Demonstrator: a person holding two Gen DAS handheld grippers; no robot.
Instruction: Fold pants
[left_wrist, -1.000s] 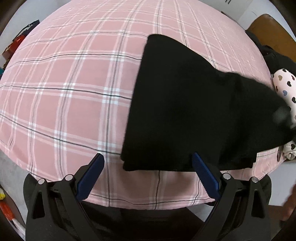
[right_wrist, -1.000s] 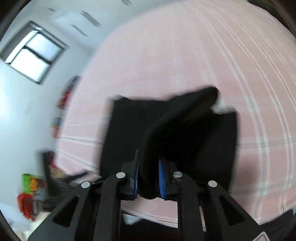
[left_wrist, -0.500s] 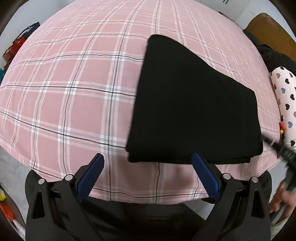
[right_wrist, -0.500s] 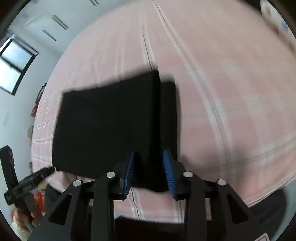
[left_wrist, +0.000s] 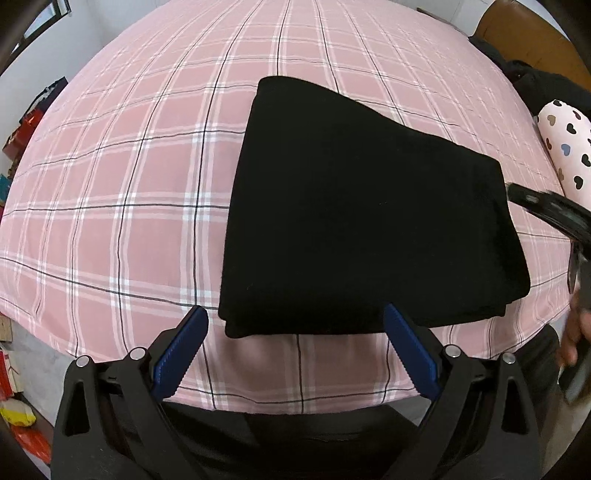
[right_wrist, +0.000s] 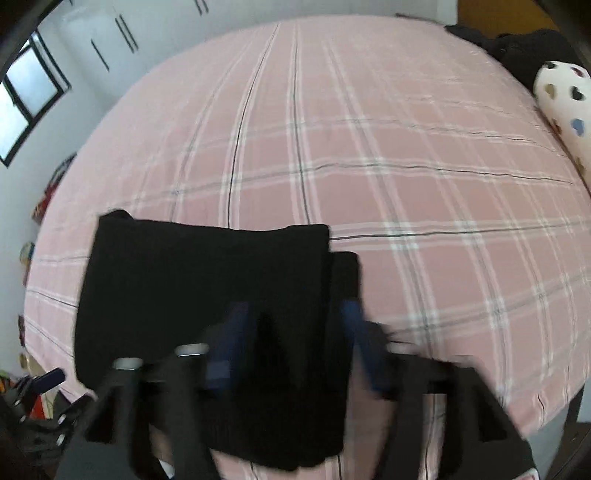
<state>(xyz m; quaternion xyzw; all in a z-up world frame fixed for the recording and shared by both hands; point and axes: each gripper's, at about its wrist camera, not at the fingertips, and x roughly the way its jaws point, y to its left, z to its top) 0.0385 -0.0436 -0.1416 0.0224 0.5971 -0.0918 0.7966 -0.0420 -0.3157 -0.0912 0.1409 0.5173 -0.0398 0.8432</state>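
The black pants (left_wrist: 362, 221) lie folded into a flat, thick rectangle near the front edge of the pink plaid bed (left_wrist: 129, 184). My left gripper (left_wrist: 295, 354) is open and empty, its blue pads just short of the fold's near edge. In the right wrist view the pants (right_wrist: 207, 291) lie flat, and my right gripper (right_wrist: 295, 347) is open above their near right edge, blurred by motion. The right gripper also shows in the left wrist view (left_wrist: 546, 214) at the far right, beside the pants.
A white pillow with heart print (left_wrist: 565, 147) and dark clothes (left_wrist: 546, 85) lie at the bed's right side. Red and coloured items (left_wrist: 22, 125) stand on the floor to the left. The bed's front edge (left_wrist: 295, 402) runs just before my left gripper.
My right gripper laid the raised flap of pants down onto the fold, opened and let go, then drew back. The pants now lie flat. My left gripper moved slightly closer.
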